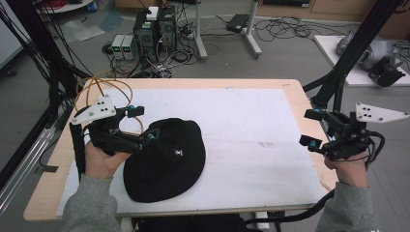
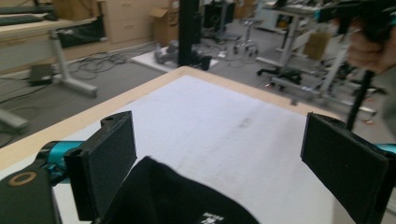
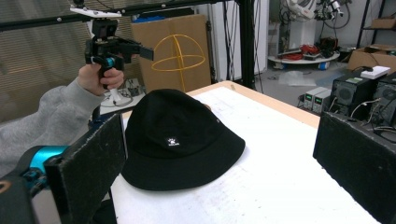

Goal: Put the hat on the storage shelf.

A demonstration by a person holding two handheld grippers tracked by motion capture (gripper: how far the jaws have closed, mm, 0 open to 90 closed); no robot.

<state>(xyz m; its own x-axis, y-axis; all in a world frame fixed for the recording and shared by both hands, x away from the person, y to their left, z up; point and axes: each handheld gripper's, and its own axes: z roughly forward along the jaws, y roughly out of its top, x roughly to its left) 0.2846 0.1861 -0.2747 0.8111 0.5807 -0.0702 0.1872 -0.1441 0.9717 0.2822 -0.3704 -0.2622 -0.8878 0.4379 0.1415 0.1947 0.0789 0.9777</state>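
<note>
Left gripper (image 1: pixel 141 126): jaws spread wide, nothing between the pads. In the left gripper view the two black pads stand at the lower left and lower right of the frame, and the crown of the black hat (image 2: pixel 177 198) rises between them at bottom centre. The hat sits low and short of the pads, not clamped. Judgement: the wide spread suits a bulky soft crown, and the gripper looks lined up for an approach from the hat's side.

Right gripper (image 1: pixel 310 128): jaws also open, empty. It hangs at the right edge of the high view, over the tabletop's rim, well apart from the hat. In the right gripper view its pads frame the lower left and lower right corners with the hat (image 3: pixel 180 140) seen farther off between them. Judgement: this hand is parked clear, leaving room for the left one.

Hat (image 1: pixel 167 157): lies brim down on the white sheet (image 1: pixel 251 125), left of centre and low in the high view, crown up, a small white logo facing the camera. Brim flat, so it rests stable without help.

Tabletop (image 1: pixel 290 85): pale wood border shows round the sheet. Beyond it, floor with cables and grey boxes at the top of the frame. Orange wire hoops (image 1: pixel 104 87) stand just behind the left gripper.
</note>
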